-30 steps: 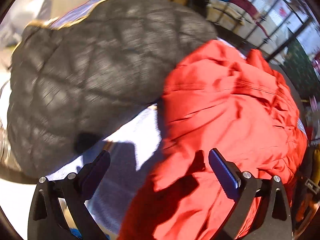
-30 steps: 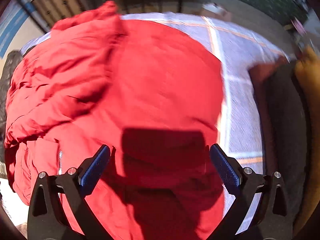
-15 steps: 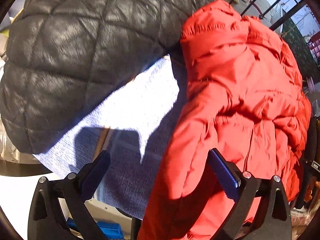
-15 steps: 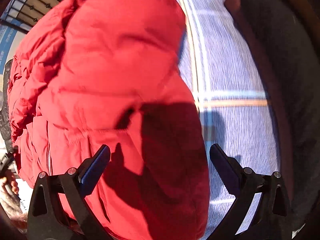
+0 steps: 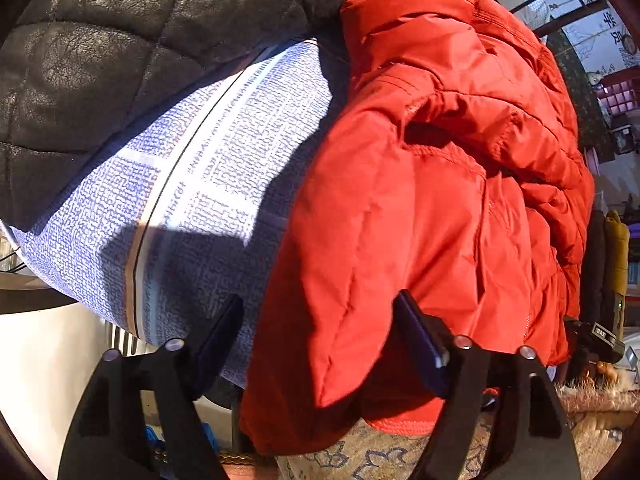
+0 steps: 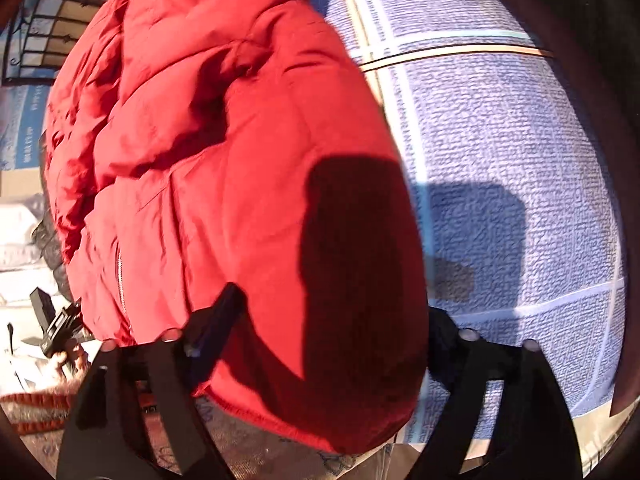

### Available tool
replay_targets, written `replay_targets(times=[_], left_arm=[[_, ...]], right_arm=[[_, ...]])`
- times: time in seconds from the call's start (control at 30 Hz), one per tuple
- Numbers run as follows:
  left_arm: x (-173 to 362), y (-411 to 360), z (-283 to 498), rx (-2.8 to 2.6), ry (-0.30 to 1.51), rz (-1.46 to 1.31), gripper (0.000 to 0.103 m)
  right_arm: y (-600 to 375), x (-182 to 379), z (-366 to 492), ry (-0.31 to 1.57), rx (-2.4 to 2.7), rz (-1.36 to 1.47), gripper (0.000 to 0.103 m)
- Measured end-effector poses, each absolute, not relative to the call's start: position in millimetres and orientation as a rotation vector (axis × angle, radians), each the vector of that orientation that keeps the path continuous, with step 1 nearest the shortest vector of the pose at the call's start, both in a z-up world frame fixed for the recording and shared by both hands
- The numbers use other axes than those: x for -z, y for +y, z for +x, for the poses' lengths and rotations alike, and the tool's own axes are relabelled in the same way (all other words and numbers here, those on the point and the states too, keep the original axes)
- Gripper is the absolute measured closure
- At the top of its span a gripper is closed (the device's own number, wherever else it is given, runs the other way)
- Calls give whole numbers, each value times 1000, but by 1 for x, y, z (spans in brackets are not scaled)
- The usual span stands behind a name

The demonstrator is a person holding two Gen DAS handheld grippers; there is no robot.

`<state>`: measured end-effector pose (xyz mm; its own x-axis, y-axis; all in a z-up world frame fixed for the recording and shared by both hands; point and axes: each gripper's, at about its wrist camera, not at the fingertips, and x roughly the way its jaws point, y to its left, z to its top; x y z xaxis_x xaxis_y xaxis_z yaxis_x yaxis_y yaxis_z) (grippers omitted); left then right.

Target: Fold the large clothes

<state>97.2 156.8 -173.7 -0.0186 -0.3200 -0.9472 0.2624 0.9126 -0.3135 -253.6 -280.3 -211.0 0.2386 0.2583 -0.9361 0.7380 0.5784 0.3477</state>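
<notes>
My left gripper (image 5: 320,344) points steeply down, its jaws closing around the near hem of the red padded jacket (image 5: 440,184), not yet pinching it as far as I can tell. My right gripper (image 6: 328,344) does the same further along that hem, jaws closing with the puffy edge between them. The jacket lies ahead of both, draped over the near edge of the blue woven cloth (image 5: 192,184), its length running away from me. A black quilted jacket (image 5: 120,40) sits at the far left.
</notes>
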Motion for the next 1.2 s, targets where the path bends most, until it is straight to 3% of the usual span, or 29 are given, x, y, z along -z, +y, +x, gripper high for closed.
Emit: replay_targets(times=[0.17, 0.47, 0.7, 0.93, 1.2], left_arm=[[170, 147, 85, 497, 1517, -29, 50], [162, 119, 81, 525, 1488, -15, 81], [134, 111, 91, 539, 1427, -81, 91], [76, 95, 151, 548, 1264, -136, 91], [53, 62, 229, 517, 1209, -135, 91]], right_arm=[[-267, 202, -255, 1309, 370, 963, 61], [-268, 174, -226, 1294, 318, 956, 81], [-267, 131, -191, 1143, 236, 932, 85], [-299, 76, -147, 979, 200, 931, 85], [-375, 46, -111, 814, 252, 1069, 86]])
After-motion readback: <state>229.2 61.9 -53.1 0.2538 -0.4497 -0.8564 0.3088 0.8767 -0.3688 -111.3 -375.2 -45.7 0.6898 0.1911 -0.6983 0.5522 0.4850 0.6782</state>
